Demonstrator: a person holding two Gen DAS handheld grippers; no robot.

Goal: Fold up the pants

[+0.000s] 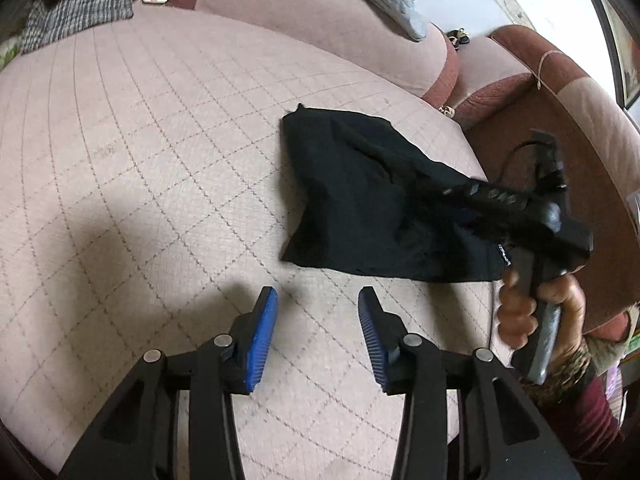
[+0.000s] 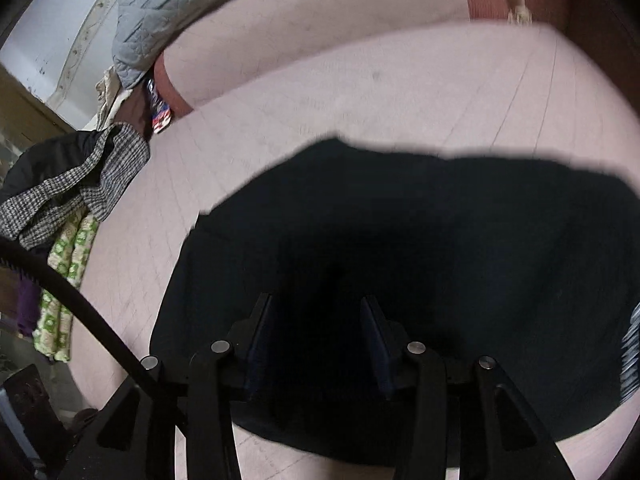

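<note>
Now folded pants (image 1: 360, 200) lie compact, rumpled.

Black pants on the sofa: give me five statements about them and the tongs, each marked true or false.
1. The pants lie on a quilted pink sofa seat. True.
2. The left tongs are clamped on the pants. False: they are open, over bare seat, short of the cloth.
3. The right tongs are open above the pants. True.
4. The pants are spread out at full length. False: they are bunched into a compact shape.
5. A checked garment lies at the seat's far end. True.
</note>
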